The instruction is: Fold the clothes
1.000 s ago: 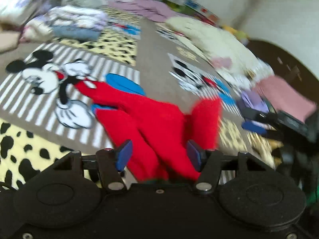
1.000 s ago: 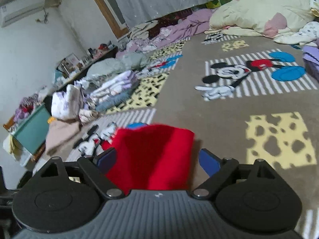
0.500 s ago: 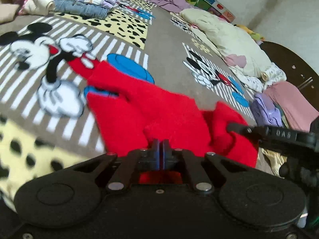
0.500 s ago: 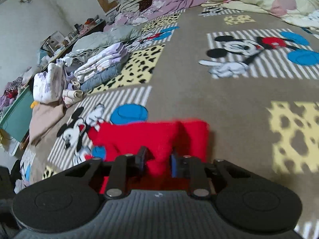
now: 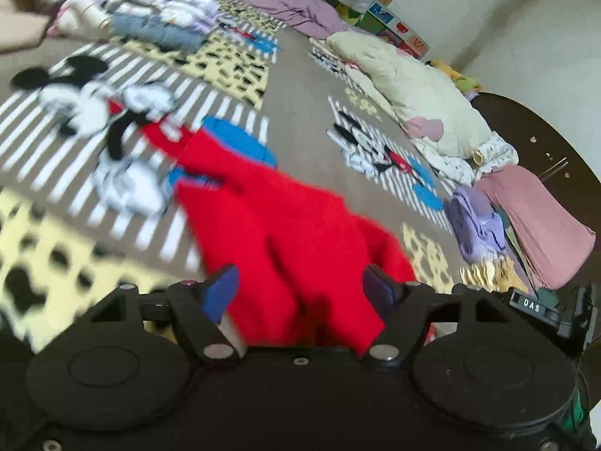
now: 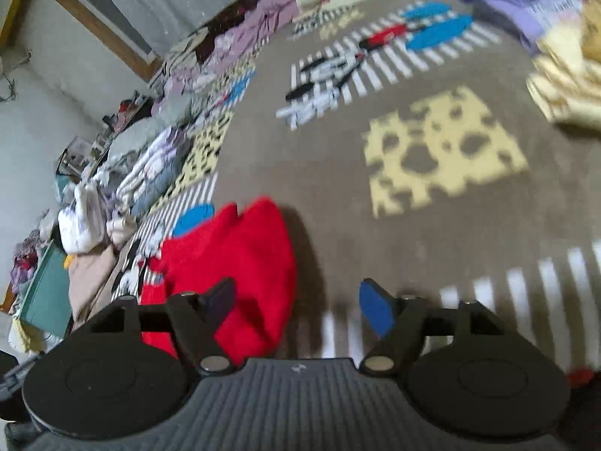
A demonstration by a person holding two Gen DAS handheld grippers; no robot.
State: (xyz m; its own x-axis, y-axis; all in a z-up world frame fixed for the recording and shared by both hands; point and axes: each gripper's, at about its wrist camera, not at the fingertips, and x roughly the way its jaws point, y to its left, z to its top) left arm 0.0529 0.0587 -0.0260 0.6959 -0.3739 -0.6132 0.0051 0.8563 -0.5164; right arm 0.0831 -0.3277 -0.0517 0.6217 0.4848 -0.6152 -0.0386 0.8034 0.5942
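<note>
Both grippers, pinched shut on the red cloth half a second ago, now stand with their jaws wide apart and grip nothing. On the left, the left gripper (image 5: 300,287) hovers over the red garment (image 5: 285,233), which lies bunched directly ahead of and between its blue fingertips (image 5: 221,287), stretching away forward and leftward across the cartoon-print blanket (image 5: 300,112). On the right, the right gripper (image 6: 296,300) has its left pad over the garment's (image 6: 240,255) folded edge, while its right pad (image 6: 375,310) sits above bare blanket; the cloth lies ahead and to its left. Releasing together suggests one fold has just been laid down. Since the garment looks lumpy rather than flat, the likely next need is a fresh grasp or smoothing.
</note>
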